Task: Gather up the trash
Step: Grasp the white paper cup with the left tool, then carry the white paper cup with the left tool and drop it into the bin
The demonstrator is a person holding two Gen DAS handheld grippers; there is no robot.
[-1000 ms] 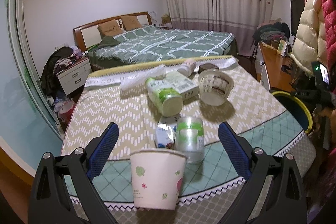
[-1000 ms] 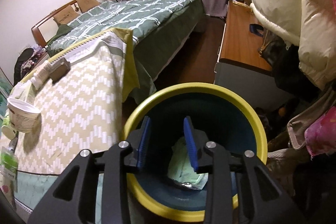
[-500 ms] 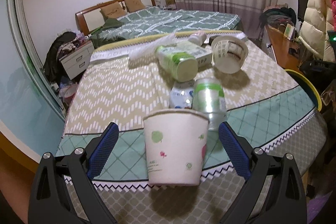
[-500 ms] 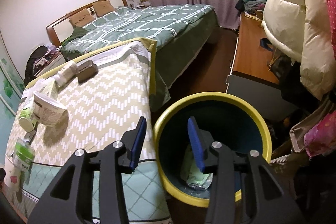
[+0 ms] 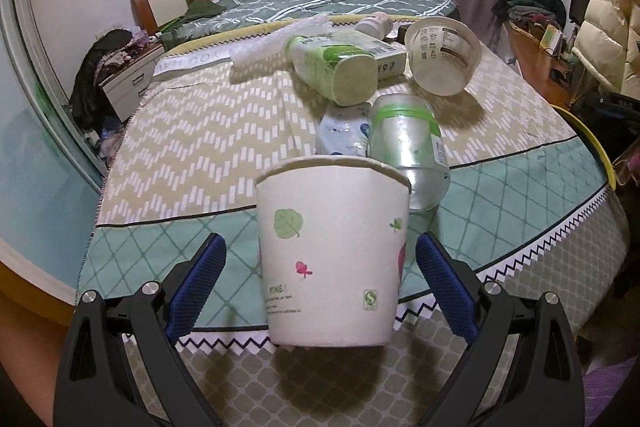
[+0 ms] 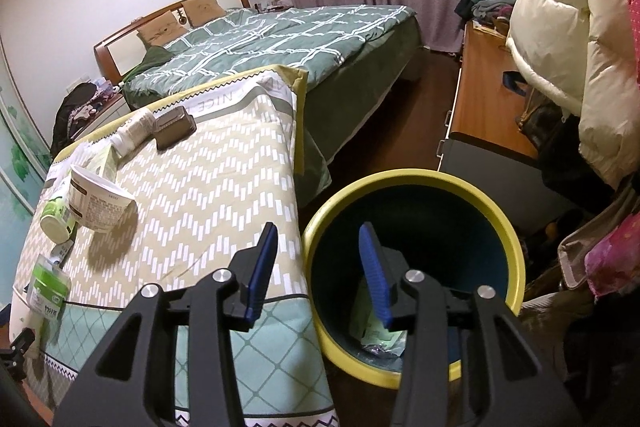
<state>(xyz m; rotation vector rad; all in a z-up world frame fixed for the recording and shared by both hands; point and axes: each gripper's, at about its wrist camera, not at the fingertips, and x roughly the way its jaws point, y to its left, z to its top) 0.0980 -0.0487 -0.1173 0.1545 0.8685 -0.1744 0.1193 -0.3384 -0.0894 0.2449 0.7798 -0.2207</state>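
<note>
A paper cup stands upright at the near edge of the tabletop, between the fingers of my left tongs, which are spread wide with a gap on each side of it. Just behind it lie a clear jar, a green bottle and a tipped tub. My right tongs have just been opening, partly apart and empty, over the rim of the yellow bin beside the tabletop, with a wrapper at its bottom.

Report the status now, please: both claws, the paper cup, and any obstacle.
Left claw open, astride upright paper cup, no contact. Right claw empty, jaws just opening, over yellow-rimmed bin. Clear bottle lies directly behind cup.
</note>
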